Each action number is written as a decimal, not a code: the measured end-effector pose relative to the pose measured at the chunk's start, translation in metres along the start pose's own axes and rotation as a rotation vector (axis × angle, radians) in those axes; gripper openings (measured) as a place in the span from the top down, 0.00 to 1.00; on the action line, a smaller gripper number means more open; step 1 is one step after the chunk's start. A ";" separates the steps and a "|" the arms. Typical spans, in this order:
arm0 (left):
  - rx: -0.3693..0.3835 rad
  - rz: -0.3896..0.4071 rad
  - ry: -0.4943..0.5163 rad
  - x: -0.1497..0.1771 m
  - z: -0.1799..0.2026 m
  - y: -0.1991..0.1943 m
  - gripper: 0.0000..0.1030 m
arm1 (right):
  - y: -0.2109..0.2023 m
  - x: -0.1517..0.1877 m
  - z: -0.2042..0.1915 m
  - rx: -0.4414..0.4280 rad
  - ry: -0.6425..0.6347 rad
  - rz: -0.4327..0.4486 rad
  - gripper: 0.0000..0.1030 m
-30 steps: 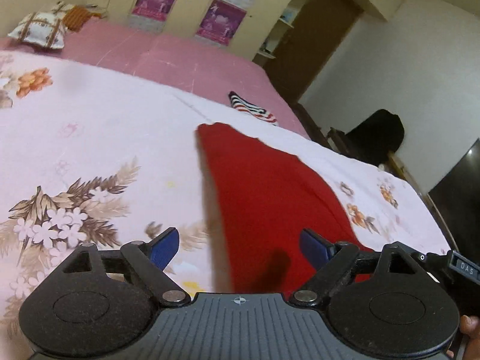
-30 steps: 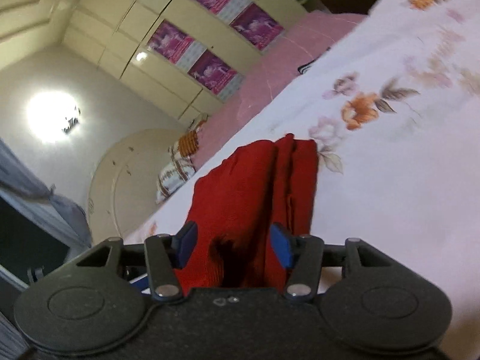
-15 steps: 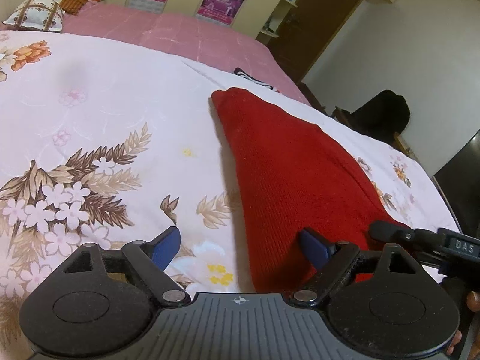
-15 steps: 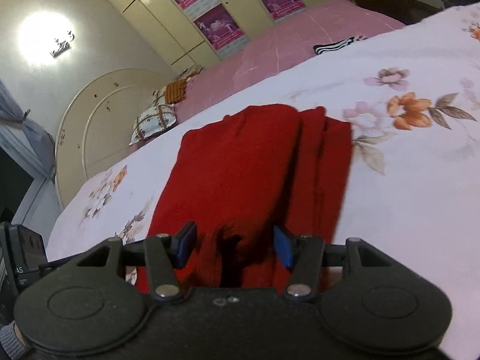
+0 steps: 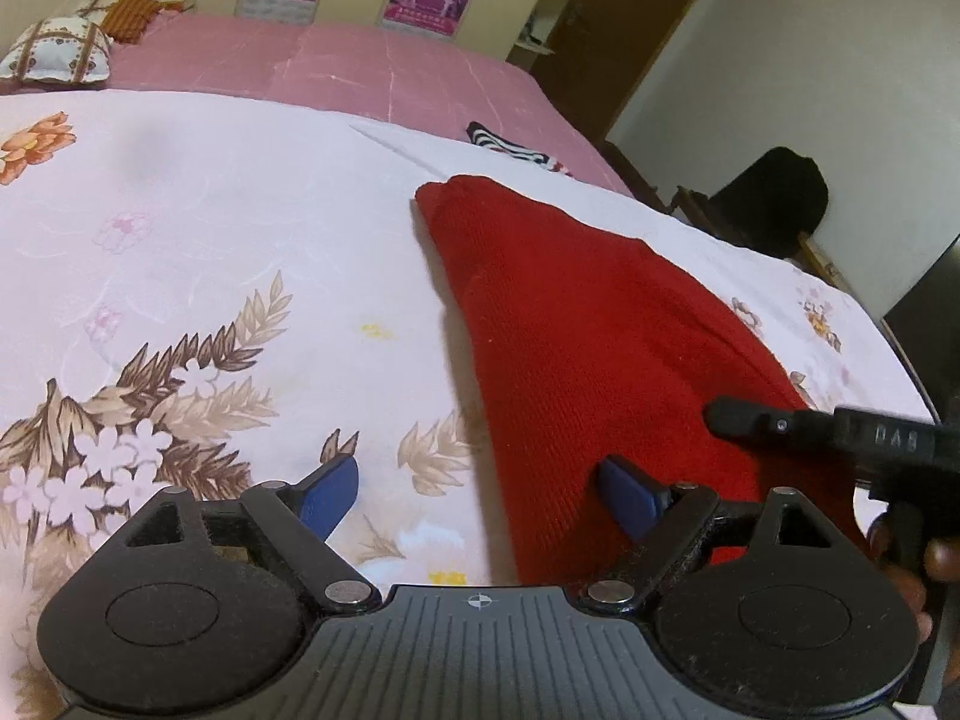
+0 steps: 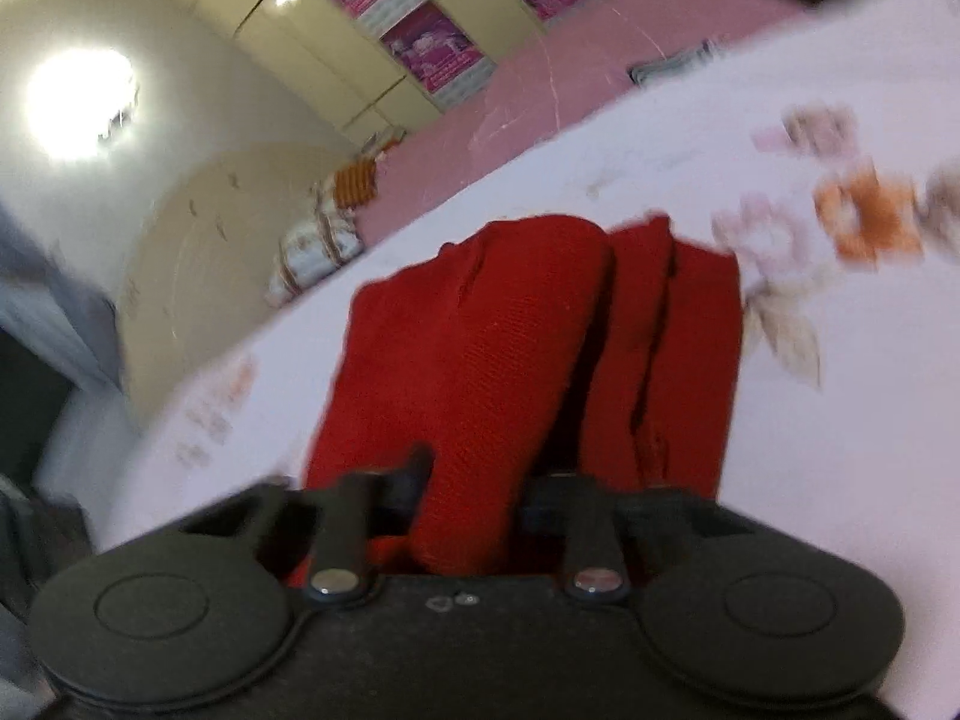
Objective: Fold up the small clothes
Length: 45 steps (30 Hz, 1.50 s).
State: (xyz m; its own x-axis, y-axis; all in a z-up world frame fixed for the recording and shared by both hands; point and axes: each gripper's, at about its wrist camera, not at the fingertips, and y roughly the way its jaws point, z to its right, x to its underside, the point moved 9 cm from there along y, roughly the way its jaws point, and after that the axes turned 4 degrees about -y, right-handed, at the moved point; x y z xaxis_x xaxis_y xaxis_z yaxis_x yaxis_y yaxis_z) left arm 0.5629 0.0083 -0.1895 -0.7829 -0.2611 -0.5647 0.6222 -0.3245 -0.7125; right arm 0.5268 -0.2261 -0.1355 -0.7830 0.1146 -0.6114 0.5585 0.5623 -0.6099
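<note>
1. Right gripper nearest; jaws closed in on a bunched fold of the red knitted garment, cloth filling the gap between the fingers; right wrist view was motion-blurred and tilted, so the tool appeared rolled to one side and angled down along the cloth.
2. Left gripper was spread wide and held nothing; one blue pad hung over bare sheet, the other over the garment's near left margin; tool level, low over the bed; contact with the cloth could not be told.
3. Garment lay on the floral bedsheet, running away from both tools; already doubled lengthwise into a narrow strip, with several stacked layers visible at its far end in the right wrist view.
4. Judgement: task partly done; lengthwise folds in, crosswise fold apparently remaining; near end looked gripped for carrying over toward the far end.
5. Farther off: striped cloth on the pink bedspread; untouched, possibly next; pillows near the headboard.
</note>
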 end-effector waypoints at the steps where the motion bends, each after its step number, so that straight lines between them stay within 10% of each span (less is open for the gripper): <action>1: -0.002 0.007 0.003 -0.002 0.001 -0.002 0.16 | -0.003 0.000 -0.006 0.024 -0.047 0.012 0.82; 6: 0.016 0.050 0.068 -0.006 0.020 -0.006 0.24 | -0.030 0.002 -0.037 0.140 -0.301 0.123 0.84; 13: 0.006 -0.022 0.136 0.002 0.039 0.013 0.24 | -0.028 0.019 0.015 0.146 -0.109 0.099 0.82; 18: 0.015 -0.033 0.138 0.003 0.037 0.010 0.24 | -0.046 -0.006 0.028 0.099 -0.012 0.201 0.43; 21: 0.012 -0.034 0.141 0.003 0.036 0.010 0.24 | -0.040 -0.020 0.048 0.036 0.120 0.211 0.53; 24: 0.015 -0.036 0.148 0.003 0.035 0.010 0.24 | -0.027 -0.023 0.053 0.060 0.092 0.190 0.92; 33: 0.024 0.012 0.182 -0.001 0.040 -0.008 0.20 | -0.050 -0.013 0.050 0.264 -0.073 0.191 0.70; 45: 0.032 0.001 0.171 0.022 0.035 -0.021 0.20 | -0.050 0.038 0.016 0.282 -0.231 0.077 0.84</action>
State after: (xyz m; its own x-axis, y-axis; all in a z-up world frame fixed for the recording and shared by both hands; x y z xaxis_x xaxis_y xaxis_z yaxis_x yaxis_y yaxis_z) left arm 0.5329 -0.0221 -0.1727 -0.7697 -0.1042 -0.6298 0.6205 -0.3537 -0.6999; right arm 0.4733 -0.2629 -0.1365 -0.6711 -0.0579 -0.7391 0.6924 0.3075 -0.6527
